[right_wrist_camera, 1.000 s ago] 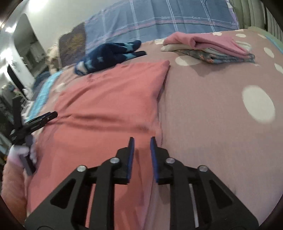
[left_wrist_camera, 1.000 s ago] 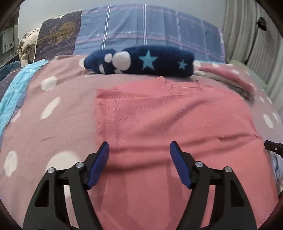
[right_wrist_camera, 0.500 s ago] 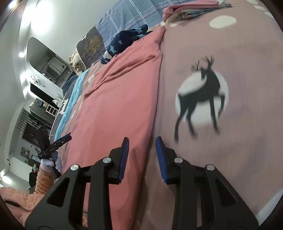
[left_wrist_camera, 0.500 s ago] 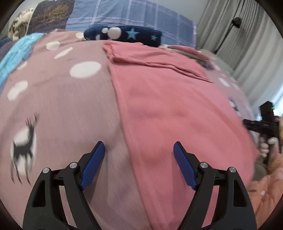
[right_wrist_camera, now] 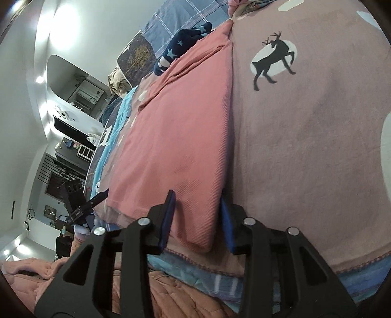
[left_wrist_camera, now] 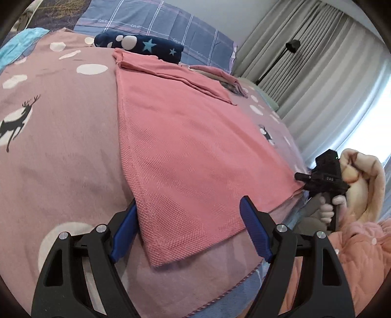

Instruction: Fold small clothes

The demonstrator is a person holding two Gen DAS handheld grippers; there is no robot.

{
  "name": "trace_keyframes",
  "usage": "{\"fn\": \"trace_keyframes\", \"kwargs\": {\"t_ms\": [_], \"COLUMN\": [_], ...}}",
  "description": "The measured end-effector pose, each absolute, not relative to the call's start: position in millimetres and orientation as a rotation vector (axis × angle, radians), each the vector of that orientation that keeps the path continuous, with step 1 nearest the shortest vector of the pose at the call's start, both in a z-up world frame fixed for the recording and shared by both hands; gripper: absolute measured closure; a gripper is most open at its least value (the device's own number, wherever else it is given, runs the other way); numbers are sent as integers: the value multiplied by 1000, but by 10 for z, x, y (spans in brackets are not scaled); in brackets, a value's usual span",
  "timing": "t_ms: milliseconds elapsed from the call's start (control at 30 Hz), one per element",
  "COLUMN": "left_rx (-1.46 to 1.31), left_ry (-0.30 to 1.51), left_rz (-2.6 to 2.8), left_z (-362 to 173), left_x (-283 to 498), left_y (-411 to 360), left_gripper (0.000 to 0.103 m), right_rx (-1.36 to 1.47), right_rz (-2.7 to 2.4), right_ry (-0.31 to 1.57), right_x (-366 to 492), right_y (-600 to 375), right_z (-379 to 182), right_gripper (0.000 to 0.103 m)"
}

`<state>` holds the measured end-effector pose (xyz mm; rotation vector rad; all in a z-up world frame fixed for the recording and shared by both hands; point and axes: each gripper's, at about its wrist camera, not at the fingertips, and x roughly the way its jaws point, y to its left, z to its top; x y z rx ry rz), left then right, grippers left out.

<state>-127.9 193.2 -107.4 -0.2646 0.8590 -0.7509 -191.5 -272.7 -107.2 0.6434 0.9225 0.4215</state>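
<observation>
Two grippers sit at the near edge of the bed, one at each near corner of the pink garment. That garment lies flat on the mauve blanket, which is dotted white and printed with deer; it runs lengthwise from the near edge toward the pillows, and its far end is folded over on itself in a narrow band.

The left gripper stands spread wide, its blue pads on either side of the garment's near left corner. Whether the left pad touches the cloth edge cannot be told; the right pad stands over the fabric without pressing it. Nothing is pinched.

The right gripper is partly spread and its jaws have just been opening. The garment's near right corner lies between its pads, with a gap showing on the right side, so the cloth is not clamped. In the left view this gripper shows at the garment's right corner, held by a hand in a fluffy peach sleeve.

Beyond the garment's far end lies a navy roll with stars and white spots, just touching the folded band. Toward the bed's far right corner rests a small stack of folded clothes. A plaid blue pillow lines the head of the bed, and grey curtains hang at the right.
</observation>
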Motion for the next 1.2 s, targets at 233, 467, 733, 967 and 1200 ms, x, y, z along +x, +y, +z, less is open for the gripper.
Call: {"fn": "trace_keyframes", "kwargs": {"t_ms": [233,467,733,967,1200], "left_rx": [-411,-517,-407,-409,-436], "left_ry": [872,740,428,509,508], "left_rz": [-755,-785,-941,-882,-799], "left_z": [-1180,-769,295,114,132], "left_x": [-983,-1083,-1917,-1931,-1470], "left_y": [1872,1948,1841,1777,1741], "left_gripper": [95,100,99,98,97], "right_rx": [637,732,722,558,609], "right_rz": [490,513,681,549,509], "right_ry": [892,760,377,456,454], "right_x": [-1632,-1699,-2331,-2534,-1978], "right_y": [-2619,-2706,-3012,-2903,-2970], "right_z": [-1042,-772,70,84,28], "right_gripper": [67,100,100,95,94]}}
